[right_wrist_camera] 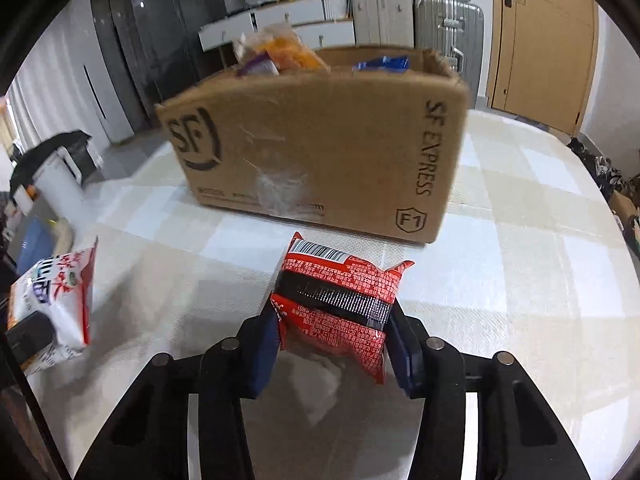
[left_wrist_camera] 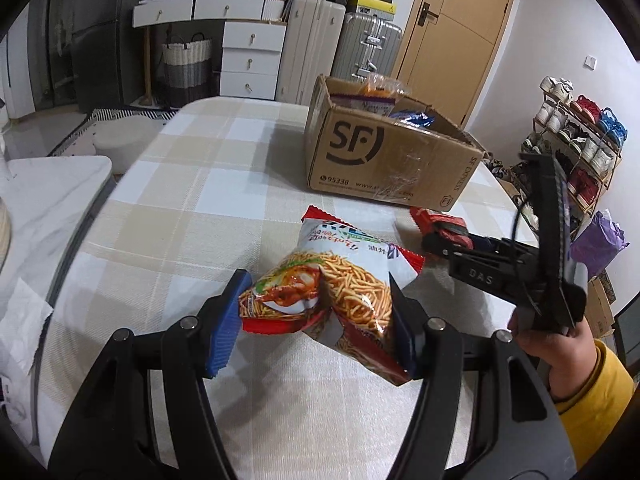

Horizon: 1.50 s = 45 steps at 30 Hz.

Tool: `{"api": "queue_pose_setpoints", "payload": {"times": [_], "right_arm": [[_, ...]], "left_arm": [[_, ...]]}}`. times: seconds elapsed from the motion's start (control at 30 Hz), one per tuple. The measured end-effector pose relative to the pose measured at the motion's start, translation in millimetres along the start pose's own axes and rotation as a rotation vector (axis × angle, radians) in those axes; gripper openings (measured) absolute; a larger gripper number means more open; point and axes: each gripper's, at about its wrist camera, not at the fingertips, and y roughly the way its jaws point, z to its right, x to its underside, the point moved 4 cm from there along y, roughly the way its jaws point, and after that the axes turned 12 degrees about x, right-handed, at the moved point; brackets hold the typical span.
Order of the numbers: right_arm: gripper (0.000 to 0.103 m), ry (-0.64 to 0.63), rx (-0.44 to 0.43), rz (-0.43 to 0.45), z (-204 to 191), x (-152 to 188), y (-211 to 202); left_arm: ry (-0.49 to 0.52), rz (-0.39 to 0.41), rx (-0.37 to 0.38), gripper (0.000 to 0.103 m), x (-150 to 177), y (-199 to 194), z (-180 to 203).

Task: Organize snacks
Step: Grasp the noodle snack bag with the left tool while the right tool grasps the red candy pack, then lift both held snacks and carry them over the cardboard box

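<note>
Blue pads on my left hand-held gripper (left_wrist_camera: 316, 320) frame a noodle-snack bag (left_wrist_camera: 344, 280), white and red with a picture of fried strands on its front. The right pad presses into the bag's side, but the left pad sits just beside its lower corner, and I cannot tell whether it touches, so I cannot say if this gripper is clamped or only closing around the bag. The bag itself is raised at an angle over the checked tablecloth (left_wrist_camera: 208, 184) of the table, its top pointing toward the box.

Further right and farther back stands the SF Express cardboard box (left_wrist_camera: 384, 156), open at the top, with an orange packet (left_wrist_camera: 380, 86) and a blue packet (left_wrist_camera: 412, 118) showing above its rim. It sits on the table well apart from the noodle bag.

Right again, my right hand-held gripper (right_wrist_camera: 332, 344) is pinched on a red snack packet (right_wrist_camera: 340, 304) with a black band and a barcode at its far end; both blue pads press its sides and dent it. The packet is held above the cloth, near the box's front wall (right_wrist_camera: 320, 152) but not touching it. In the left wrist view my right hand (left_wrist_camera: 560, 352), in a yellow sleeve, grips that tool's handle.
</note>
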Motion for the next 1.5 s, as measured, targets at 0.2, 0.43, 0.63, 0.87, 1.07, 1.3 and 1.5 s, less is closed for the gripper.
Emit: {"api": "queue_pose_setpoints", "payload": {"times": [0.2, 0.43, 0.63, 0.87, 1.07, 1.3, 1.5], "right_arm": [[0.048, 0.047, -0.086, 0.075, 5, 12, -55], [0.048, 0.064, -0.2, 0.243, 2, 27, -148], [0.048, 0.064, -0.253, 0.356, 0, 32, -223], [0.048, 0.118, -0.318, 0.441, 9, 41, -296], [0.048, 0.12, -0.335, 0.481, 13, 60, -342], [0.048, 0.12, -0.348, 0.488, 12, 88, -361], [0.048, 0.125, -0.355, 0.478, 13, 94, -355]], "left_arm": [[0.024, 0.044, -0.012, 0.061, 3, -33, 19], [0.066, 0.108, -0.01, 0.061, 6, -74, 49], [0.098, 0.178, 0.003, 0.061, 3, -117, 78], [0.134, 0.254, 0.042, 0.061, -1, -169, 112], [0.137, 0.298, 0.083, 0.061, 2, -208, 132], [0.137, 0.3, 0.109, 0.061, 14, -233, 144], [0.14, 0.294, 0.119, 0.061, 21, -240, 151]]}}
